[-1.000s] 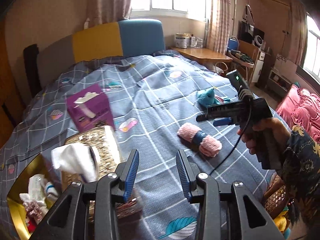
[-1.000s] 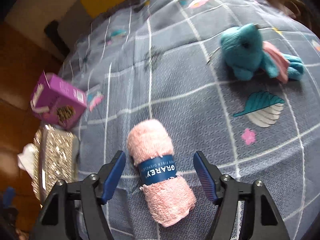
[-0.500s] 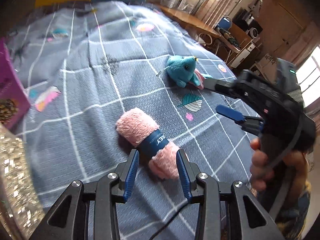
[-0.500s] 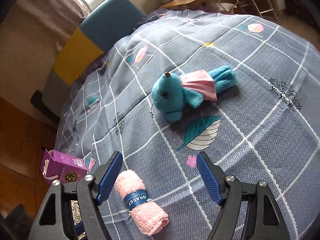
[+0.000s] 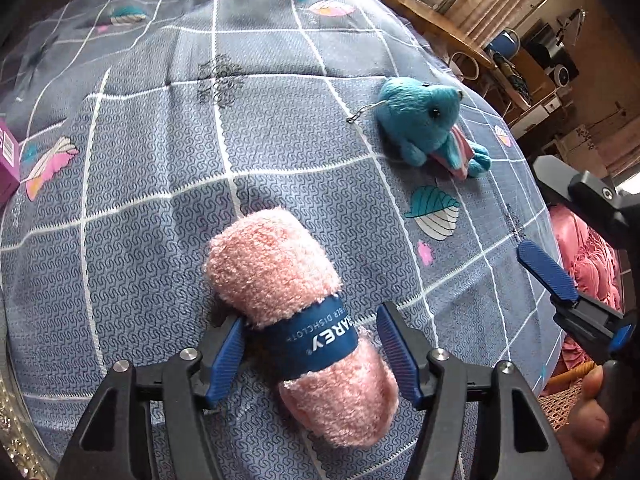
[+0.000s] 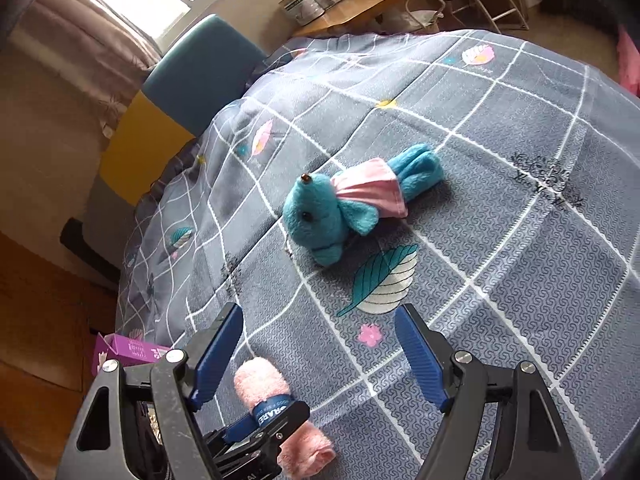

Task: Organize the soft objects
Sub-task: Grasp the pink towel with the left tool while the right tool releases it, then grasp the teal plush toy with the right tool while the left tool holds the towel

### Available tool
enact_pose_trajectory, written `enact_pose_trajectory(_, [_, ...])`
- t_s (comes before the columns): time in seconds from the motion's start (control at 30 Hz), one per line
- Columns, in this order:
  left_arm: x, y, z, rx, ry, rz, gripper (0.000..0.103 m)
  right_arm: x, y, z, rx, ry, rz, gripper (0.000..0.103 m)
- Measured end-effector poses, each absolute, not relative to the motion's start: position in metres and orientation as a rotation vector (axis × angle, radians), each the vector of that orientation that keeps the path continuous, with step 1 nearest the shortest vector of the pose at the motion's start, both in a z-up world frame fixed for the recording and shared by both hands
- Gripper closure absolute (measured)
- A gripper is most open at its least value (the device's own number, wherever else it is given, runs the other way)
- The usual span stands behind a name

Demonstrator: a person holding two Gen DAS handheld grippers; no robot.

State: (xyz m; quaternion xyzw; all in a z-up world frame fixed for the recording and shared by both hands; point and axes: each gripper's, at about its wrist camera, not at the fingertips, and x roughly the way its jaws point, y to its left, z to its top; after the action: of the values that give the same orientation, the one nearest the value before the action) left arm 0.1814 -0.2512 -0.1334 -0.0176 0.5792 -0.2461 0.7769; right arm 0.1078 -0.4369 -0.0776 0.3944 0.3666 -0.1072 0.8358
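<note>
Sprawling under everything was the bed (image 5: 140, 208), with the rolled towel (image 5: 296, 312) lying on it between the left gripper (image 5: 310, 344) fingers, which were opening to straddle it, not squeezing yet. The right gripper (image 6: 320, 356) hung wide and empty, probably lining up for the toy (image 6: 344, 208) nearby.

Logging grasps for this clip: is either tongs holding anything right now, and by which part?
Nothing is held. The left tongs are opening astride the pink towel roll at its blue band, pads not pressing. The right tongs are open and empty.
</note>
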Motion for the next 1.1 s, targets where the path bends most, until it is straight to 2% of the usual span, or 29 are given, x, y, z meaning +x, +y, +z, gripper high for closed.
enact_pose_trajectory(0.03, [0.179, -0.25, -0.132, -0.028, 1.238, -0.539, 0.057, 0.107, -0.437, -0.077, 0.834, 0.771, -0.232, 0.024])
enact_pose_trajectory(0.13, [0.169, -0.236, -0.127, -0.032, 1.199, -0.583, 0.061, 0.108, -0.434, -0.075, 0.787, 0.77, -0.256, 0.024])
enact_pose_trajectory(0.4, [0.157, -0.205, -0.129, 0.023, 1.143, -0.619, 0.061, 0.165, -0.413, -0.057, 0.397, 0.816, -0.252, 0.027])
enact_pose_trajectory(0.6, [0.153, -0.212, -0.134, 0.057, 1.124, -0.616, 0.059, 0.223, -0.405, -0.078, 0.146, 0.872, -0.291, 0.027])
enact_pose_trajectory(0.67, [0.152, -0.214, -0.134, 0.061, 1.126, -0.612, 0.058, 0.238, -0.403, -0.088, 0.084, 0.911, -0.295, 0.033])
enact_pose_trajectory(0.7, [0.153, -0.216, -0.135, 0.061, 1.127, -0.61, 0.058, 0.245, -0.404, -0.096, 0.065, 0.945, -0.296, 0.054])
enact_pose_trajectory(0.77, [0.156, -0.218, -0.137, 0.046, 1.136, -0.607, 0.058, 0.25, -0.405, -0.097, 0.052, 0.934, -0.284, 0.061])
enact_pose_trajectory(0.83, [0.158, -0.216, -0.138, 0.023, 1.144, -0.605, 0.058, 0.25, -0.403, -0.092, 0.036, 0.934, -0.279, 0.073])
enact_pose_trajectory(1.0, [0.158, -0.213, -0.138, 0.008, 1.135, -0.601, 0.062, 0.221, -0.397, -0.056, 0.092, 0.837, -0.268, 0.074])
enact_pose_trajectory(1.1, [0.154, -0.208, -0.132, 0.006, 1.127, -0.59, 0.063, 0.197, -0.387, -0.046, 0.127, 0.852, -0.251, 0.074])
